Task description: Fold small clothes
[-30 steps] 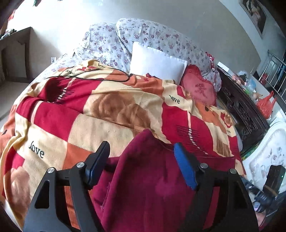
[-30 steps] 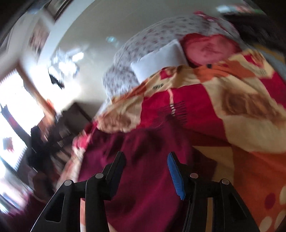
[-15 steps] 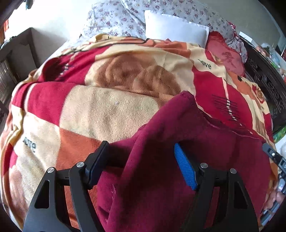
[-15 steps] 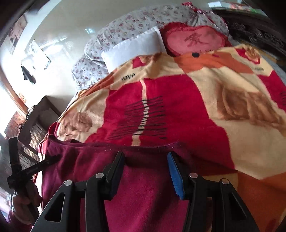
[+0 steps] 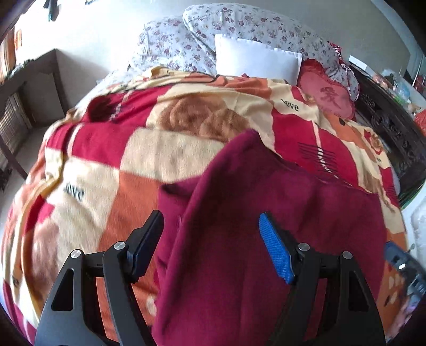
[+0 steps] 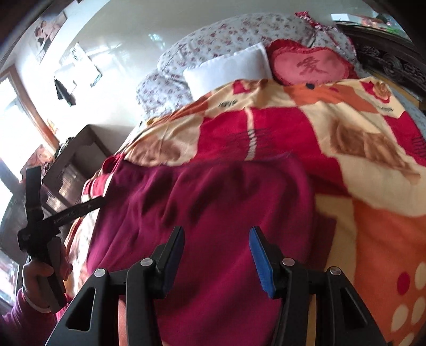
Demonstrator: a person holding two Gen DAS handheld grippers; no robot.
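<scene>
A dark red fleece garment (image 5: 266, 213) lies on the patterned blanket (image 5: 133, 165) of a bed; it also shows in the right wrist view (image 6: 213, 207). My left gripper (image 5: 210, 244) is open, its jaws wide apart over the garment's left part, where a fold stands up between the fingers. My right gripper (image 6: 215, 252) is open just above the garment's near edge. The left gripper's body and the hand holding it show in the right wrist view (image 6: 42, 239) at the garment's left edge.
A white pillow (image 5: 255, 58), floral pillows (image 5: 239, 24) and a red heart cushion (image 5: 327, 93) lie at the bed's head. A dark carved wooden bed frame (image 5: 386, 125) runs along the right. A wooden shelf (image 5: 29, 87) stands left of the bed.
Both grippers have pulled back and tilted up from the garment. The garment's far corner now lies lower against the blanket, spread wider across it. Both jaws stay open.
</scene>
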